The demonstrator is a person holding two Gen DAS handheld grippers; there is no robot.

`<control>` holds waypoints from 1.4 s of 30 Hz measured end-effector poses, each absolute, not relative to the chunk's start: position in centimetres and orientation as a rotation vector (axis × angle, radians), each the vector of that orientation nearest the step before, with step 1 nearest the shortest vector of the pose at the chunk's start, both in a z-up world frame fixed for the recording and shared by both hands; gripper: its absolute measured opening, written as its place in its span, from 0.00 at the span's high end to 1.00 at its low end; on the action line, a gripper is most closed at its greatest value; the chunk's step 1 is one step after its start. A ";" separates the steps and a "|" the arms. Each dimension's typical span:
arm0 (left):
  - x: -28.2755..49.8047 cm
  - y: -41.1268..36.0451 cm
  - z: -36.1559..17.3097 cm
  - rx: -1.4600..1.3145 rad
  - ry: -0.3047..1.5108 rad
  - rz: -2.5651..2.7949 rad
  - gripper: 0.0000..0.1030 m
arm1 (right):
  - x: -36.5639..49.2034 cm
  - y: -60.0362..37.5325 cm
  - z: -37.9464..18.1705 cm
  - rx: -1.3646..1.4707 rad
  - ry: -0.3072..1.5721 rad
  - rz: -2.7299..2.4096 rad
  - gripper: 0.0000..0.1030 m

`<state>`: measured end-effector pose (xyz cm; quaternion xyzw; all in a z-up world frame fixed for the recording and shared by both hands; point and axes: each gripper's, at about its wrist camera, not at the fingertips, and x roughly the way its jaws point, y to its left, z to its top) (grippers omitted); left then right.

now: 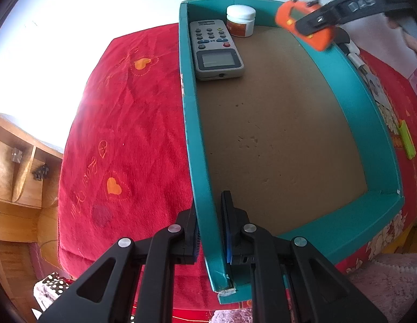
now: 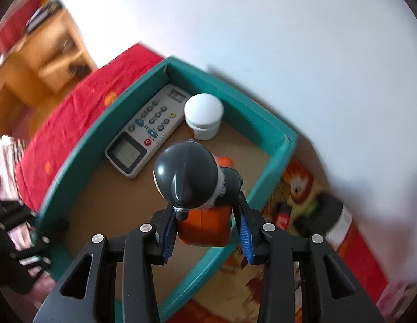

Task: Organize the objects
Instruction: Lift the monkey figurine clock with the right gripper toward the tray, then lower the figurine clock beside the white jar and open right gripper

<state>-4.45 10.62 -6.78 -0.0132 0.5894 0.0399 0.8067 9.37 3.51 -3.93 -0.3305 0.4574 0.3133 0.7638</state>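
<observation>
A teal box (image 1: pixel 353 94) with a brown cardboard floor lies on a red cloth. A grey remote (image 1: pixel 216 51) and a white-lidded jar (image 1: pixel 240 21) sit in its far left corner. My left gripper (image 1: pixel 209 207) is shut on the box's left wall near the front corner. My right gripper (image 2: pixel 204 215) is shut on a doll (image 2: pixel 187 175) with dark hair and an orange body, held above the box's (image 2: pixel 74 150) right side. The remote (image 2: pixel 146 132) and jar (image 2: pixel 204 115) lie beyond it. In the left wrist view the right gripper (image 1: pixel 318 21) and doll (image 1: pixel 286 18) hang over the far right wall.
The red cloth (image 1: pixel 127 121) spreads left of the box. A green item (image 1: pixel 406 140) and a pen-like object (image 1: pixel 353 53) lie right of it on a patterned cloth (image 2: pixel 297 183), with a dark bottle (image 2: pixel 332 215). A wooden shelf (image 1: pixel 17 161) stands at the left.
</observation>
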 end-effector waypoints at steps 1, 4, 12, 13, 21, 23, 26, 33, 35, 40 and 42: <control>-4.5 10.7 -6.8 -0.032 1.261 0.087 0.90 | 9.6 4.1 -4.4 -0.764 0.998 0.700 0.62; -4.5 10.8 -6.8 -0.040 1.259 0.092 0.90 | 10.4 5.1 -5.5 -0.880 0.989 0.733 0.62; -4.5 11.4 -6.8 -0.077 1.262 0.102 0.90 | 12.3 6.4 -7.4 -1.074 0.961 0.792 0.62; -4.5 11.4 -6.7 -0.082 1.264 0.104 0.90 | 12.6 6.5 -7.6 -1.085 0.957 0.792 0.62; -4.1 11.3 -6.7 -0.075 1.269 0.122 0.90 | 14.7 6.8 -8.4 -1.181 0.901 0.812 0.62; -4.1 11.1 -6.6 -0.078 1.269 0.126 0.90 | 15.2 6.8 -8.4 -1.205 0.889 0.802 0.62; -4.1 11.0 -6.7 -0.079 1.270 0.132 0.90 | 15.5 6.9 -8.4 -1.259 0.853 0.786 0.60; -3.9 11.0 -6.7 -0.075 1.272 0.138 0.90 | 16.0 6.0 -7.7 -1.268 0.838 0.758 0.59; -3.9 10.9 -6.8 -0.071 1.273 0.138 0.90 | 15.9 5.7 -7.3 -1.254 0.827 0.758 0.58; -4.0 10.3 -6.7 -0.047 1.273 0.131 0.90 | 15.1 3.5 -5.8 -1.165 0.815 0.752 0.50; -4.0 10.2 -6.7 -0.045 1.273 0.126 0.90 | 14.9 2.6 -5.1 -1.117 0.811 0.746 0.50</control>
